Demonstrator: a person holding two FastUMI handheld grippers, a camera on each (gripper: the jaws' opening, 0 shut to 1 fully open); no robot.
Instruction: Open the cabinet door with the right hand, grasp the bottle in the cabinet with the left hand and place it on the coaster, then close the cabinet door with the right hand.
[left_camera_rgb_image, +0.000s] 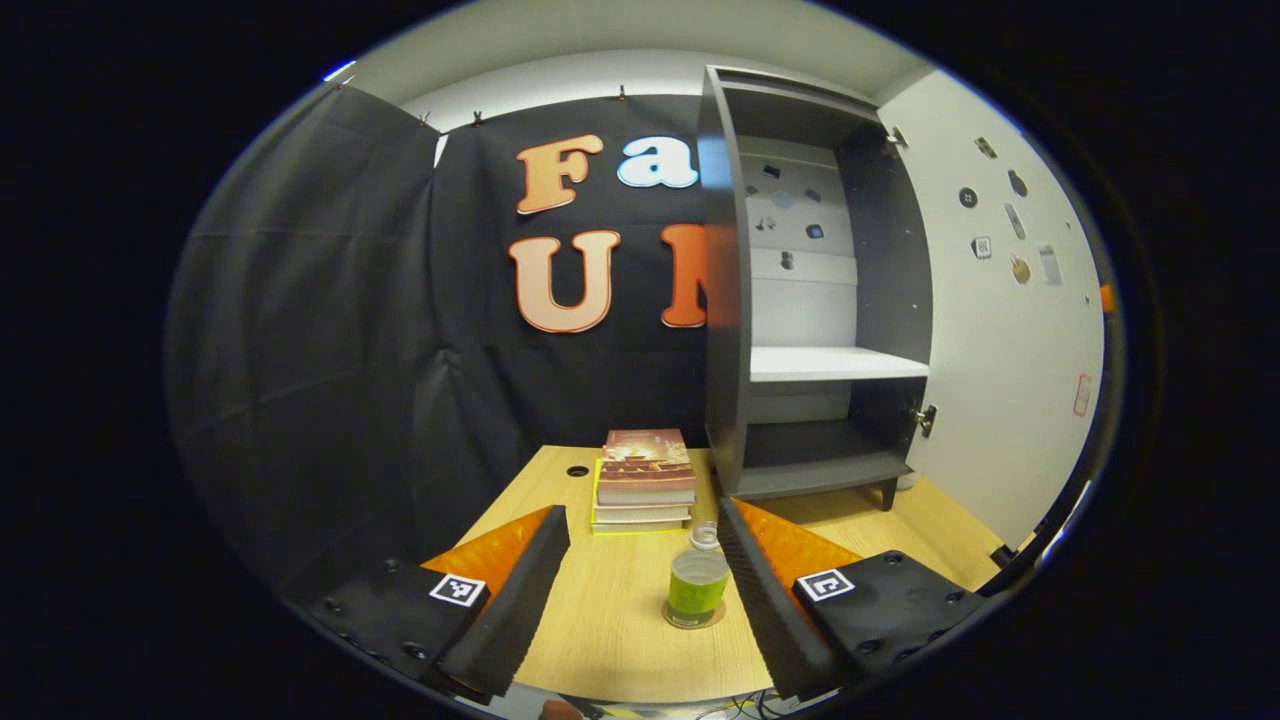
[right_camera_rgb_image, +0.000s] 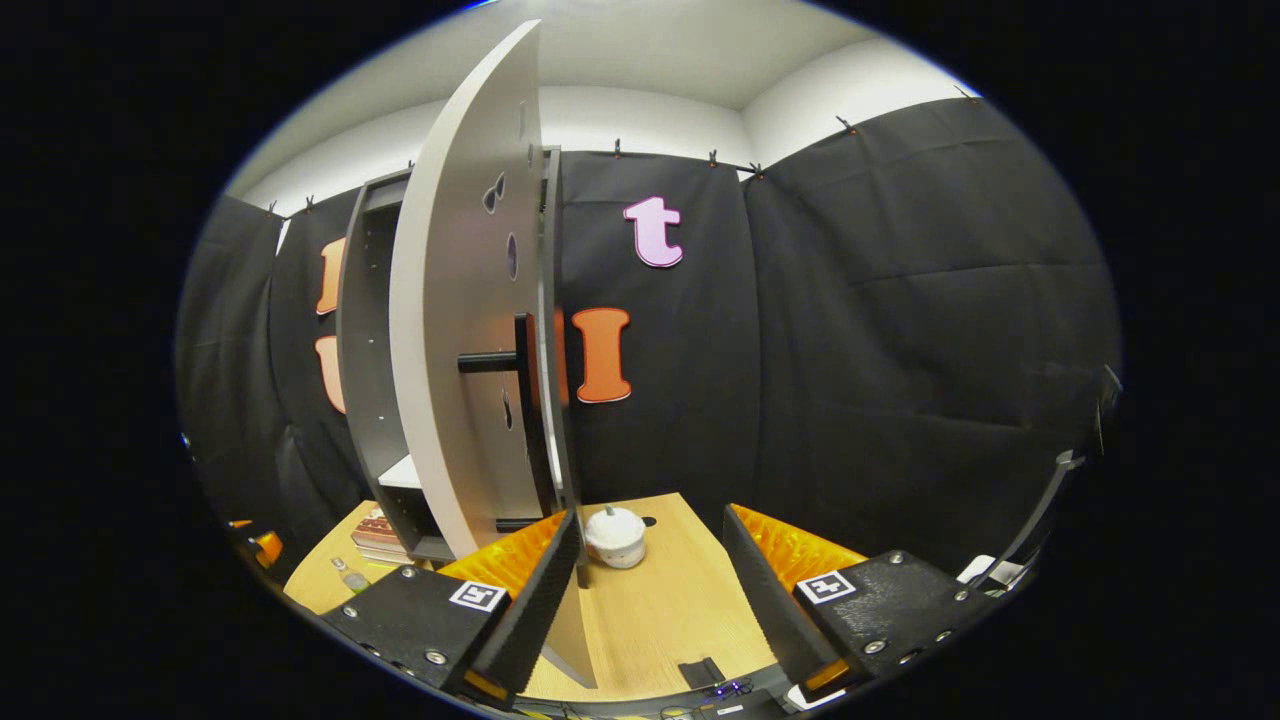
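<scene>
Wood table (left_camera_rgb_image: 620, 620), bottle (left_camera_rgb_image: 697, 585) btwn open left gripper (left_camera_rgb_image: 640, 590) fingers, on coaster (left_camera_rgb_image: 690, 620)

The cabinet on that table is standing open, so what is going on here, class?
A person is working with two handheld grippers. The bottle already stands on the coaster on the table, between the open fingers of the left gripper, which are not touching it. The cabinet is empty and its door is swung wide. The right gripper, open, sits by the door's edge near the handle. Closing the door appears to be what remains.
</scene>
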